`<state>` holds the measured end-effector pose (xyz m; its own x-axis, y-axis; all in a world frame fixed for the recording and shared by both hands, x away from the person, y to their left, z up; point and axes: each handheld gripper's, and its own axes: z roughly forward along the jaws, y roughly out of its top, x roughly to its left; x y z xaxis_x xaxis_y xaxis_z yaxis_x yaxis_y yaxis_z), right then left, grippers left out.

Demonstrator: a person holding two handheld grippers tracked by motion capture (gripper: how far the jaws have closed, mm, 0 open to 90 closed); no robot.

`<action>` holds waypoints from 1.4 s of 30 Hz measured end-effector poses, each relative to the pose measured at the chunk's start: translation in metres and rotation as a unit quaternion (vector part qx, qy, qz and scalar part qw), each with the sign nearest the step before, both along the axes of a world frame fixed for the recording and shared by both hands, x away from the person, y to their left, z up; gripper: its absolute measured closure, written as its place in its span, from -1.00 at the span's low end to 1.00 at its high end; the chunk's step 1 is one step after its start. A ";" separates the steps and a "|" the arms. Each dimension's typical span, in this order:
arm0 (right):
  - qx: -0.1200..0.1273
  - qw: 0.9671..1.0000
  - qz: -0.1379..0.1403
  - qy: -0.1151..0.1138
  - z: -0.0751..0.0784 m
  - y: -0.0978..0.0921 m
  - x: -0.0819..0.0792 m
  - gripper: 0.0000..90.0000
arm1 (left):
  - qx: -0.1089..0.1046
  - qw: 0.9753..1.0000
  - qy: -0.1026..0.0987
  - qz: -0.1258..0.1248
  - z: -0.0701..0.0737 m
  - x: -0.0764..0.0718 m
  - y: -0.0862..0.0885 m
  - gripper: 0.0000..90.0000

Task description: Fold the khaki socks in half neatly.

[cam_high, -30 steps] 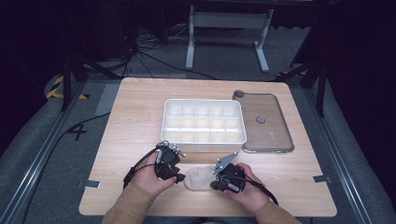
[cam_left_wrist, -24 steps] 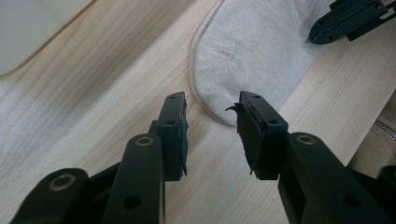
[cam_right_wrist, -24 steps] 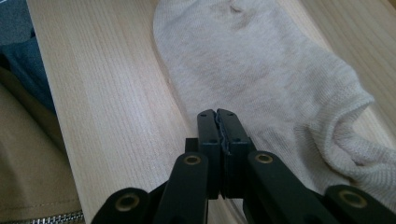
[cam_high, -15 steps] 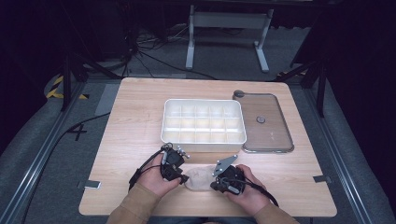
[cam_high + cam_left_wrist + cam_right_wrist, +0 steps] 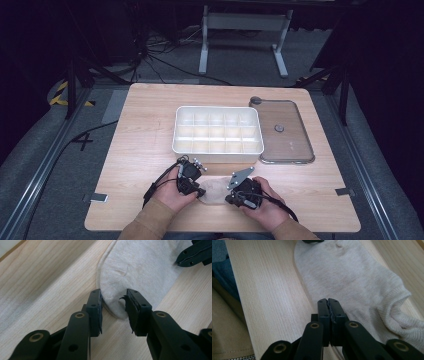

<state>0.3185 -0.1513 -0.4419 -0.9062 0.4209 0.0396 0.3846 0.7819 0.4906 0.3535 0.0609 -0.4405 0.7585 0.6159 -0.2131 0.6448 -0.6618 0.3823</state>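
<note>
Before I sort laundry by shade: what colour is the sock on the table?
Plain off-white sock, no pattern; the right gripper view shows it best.

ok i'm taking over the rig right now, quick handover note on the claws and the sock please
Left claw: jaws open, straddling the toe end of the sock, not yet clamped.
Right claw: jaws shut at the sock's edge near the cuff; cannot tell if fabric is pinched.
Sock lies flat at the near table edge, between both hands. The compartment tray sits beyond.
Done: both claws placed at the sock's ends. Left: close the left claw, probably lift.
</note>
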 end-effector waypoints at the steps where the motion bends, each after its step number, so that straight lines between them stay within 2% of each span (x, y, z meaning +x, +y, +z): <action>1: 0.000 1.000 0.000 0.000 0.000 0.000 0.000 0.98 | -0.002 1.000 -0.001 0.002 0.000 -0.002 -0.001 0.50; 3: -0.001 1.000 0.001 -0.004 0.000 0.000 0.000 0.98 | 0.002 1.000 -0.009 -0.002 -0.001 -0.003 -0.002 0.54; 13: -0.002 1.000 0.004 -0.007 0.000 0.001 -0.001 0.98 | -0.003 1.000 -0.001 0.002 -0.001 -0.006 -0.005 0.87; 19: -0.001 1.000 0.004 -0.005 0.000 0.000 -0.001 0.98 | 0.004 1.000 -0.010 0.001 0.004 -0.009 -0.007 0.89; 28: -0.002 1.000 0.005 -0.010 0.000 0.001 -0.002 0.99 | -0.021 1.000 -0.022 -0.009 0.021 -0.011 -0.004 0.89; 34: -0.002 1.000 0.003 -0.011 0.000 0.001 -0.003 0.99 | -0.039 0.999 -0.020 -0.005 0.027 -0.014 -0.004 0.89; 35: -0.002 1.000 0.003 -0.012 0.000 0.001 -0.003 0.99 | -0.044 0.999 -0.026 -0.006 0.029 -0.014 -0.004 0.89; 40: -0.001 1.000 0.006 -0.013 0.000 0.002 -0.003 0.99 | -0.050 0.998 -0.029 -0.009 0.033 -0.015 -0.004 0.89; 42: -0.001 1.000 0.007 -0.014 0.000 0.002 -0.003 0.99 | -0.051 0.998 -0.023 -0.009 0.034 -0.016 -0.004 0.89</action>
<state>0.3150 -0.1495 -0.4421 -0.9130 0.4077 0.0140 0.3594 0.7878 0.5001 0.3378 0.0564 -0.4066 0.7795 0.5792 -0.2385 0.6135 -0.6293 0.4770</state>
